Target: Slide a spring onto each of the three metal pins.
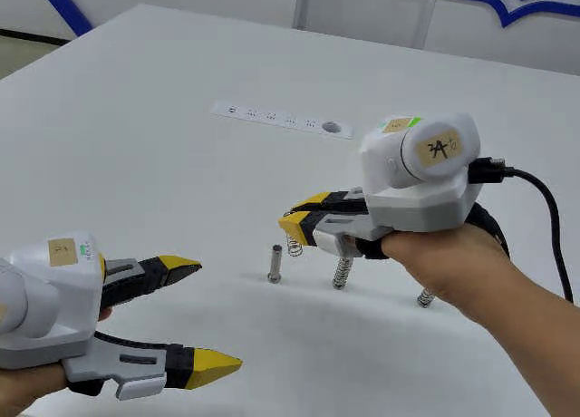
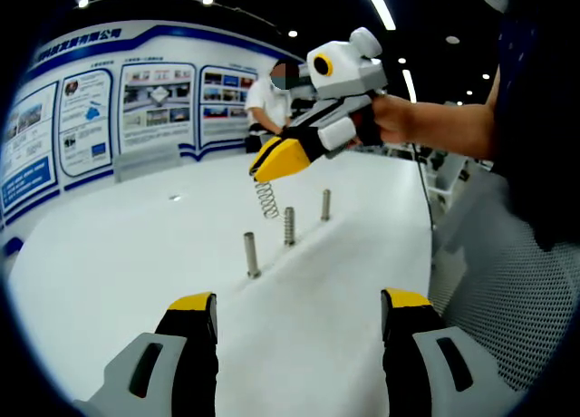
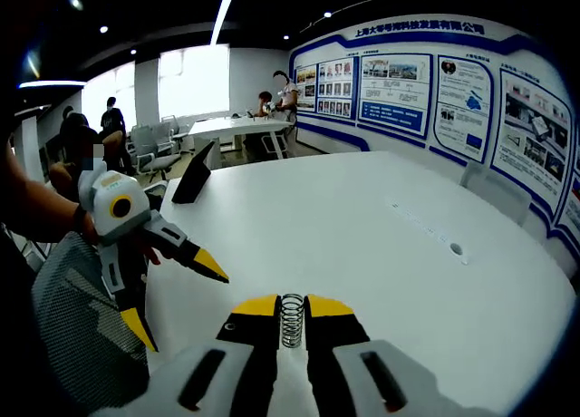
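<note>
R gripper (image 1: 292, 219) clamped on spring (image 1: 294, 247), near bare pin (image 1: 275, 263), L gripper (image 1: 219, 315) wide open, empty

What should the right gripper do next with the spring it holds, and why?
Probably carry the spring a little sideways until it hangs over the bare pin, then lower it. The right gripper is shut on the spring, which hangs just beside that pin's top in the head view; the middle pin already wears a spring. The left gripper is open, apart.
</note>
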The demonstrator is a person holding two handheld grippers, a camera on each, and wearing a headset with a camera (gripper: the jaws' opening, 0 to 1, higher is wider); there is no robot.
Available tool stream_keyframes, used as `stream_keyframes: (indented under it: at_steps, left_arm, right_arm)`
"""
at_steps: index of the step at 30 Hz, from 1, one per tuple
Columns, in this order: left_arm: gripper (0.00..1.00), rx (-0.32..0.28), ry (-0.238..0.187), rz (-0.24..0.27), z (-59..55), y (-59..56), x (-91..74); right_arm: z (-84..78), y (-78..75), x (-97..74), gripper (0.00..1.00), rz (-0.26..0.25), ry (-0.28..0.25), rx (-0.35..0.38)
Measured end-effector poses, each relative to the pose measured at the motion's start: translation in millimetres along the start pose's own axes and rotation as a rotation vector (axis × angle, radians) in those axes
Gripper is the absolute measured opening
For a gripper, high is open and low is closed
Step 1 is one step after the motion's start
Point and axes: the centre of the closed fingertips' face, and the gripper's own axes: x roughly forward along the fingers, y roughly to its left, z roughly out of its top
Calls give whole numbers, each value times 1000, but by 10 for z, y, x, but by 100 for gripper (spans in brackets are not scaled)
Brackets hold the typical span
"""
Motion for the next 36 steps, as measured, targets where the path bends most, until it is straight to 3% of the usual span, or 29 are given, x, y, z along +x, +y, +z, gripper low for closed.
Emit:
stream_keyframes:
  at_steps: [14,36]
  left_arm:
    - [75,-1,2,7,-8,10,-16]
    - [75,-7,7,6,-41,15,-14]
  right_arm:
    - [69,-55,153,11,-1,-42,29]
    - [-112,-89,274,11,-15,-72,61]
